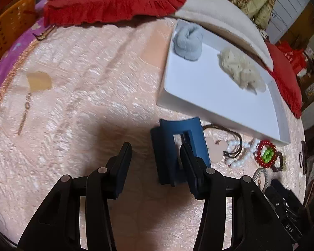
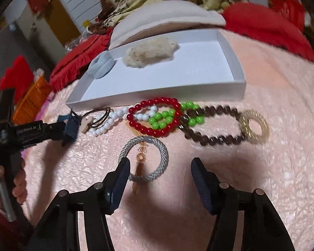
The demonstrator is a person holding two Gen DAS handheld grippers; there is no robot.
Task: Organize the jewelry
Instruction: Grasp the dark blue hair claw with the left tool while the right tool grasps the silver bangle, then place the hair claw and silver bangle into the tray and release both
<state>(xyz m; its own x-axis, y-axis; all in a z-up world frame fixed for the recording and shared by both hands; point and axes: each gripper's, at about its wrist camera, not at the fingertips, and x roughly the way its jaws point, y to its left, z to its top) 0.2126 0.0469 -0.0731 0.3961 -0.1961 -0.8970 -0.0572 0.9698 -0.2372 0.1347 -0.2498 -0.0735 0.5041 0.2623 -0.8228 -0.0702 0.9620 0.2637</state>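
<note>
Left wrist view: the left gripper [image 1: 156, 153] stands wide, its right finger inside the window of the dark blue rectangular plastic hair claw [image 1: 179, 150], which lies just in front of the shallow white cardboard tray [image 1: 198, 102]; closing here could push the claw aside unheld. Right wrist view: the right gripper [image 2: 160, 172], also wide and empty, hovers beside the grey braided cord bracelet [image 2: 144, 160], in front of the tray [image 2: 157, 96]; its left finger overlaps the cord and may drag it.

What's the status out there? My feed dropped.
Left hand-held gripper open at blue hair claw. Right hand-held gripper open over grey rope bracelet. White tray behind beaded bracelets, path unobstructed.
</note>
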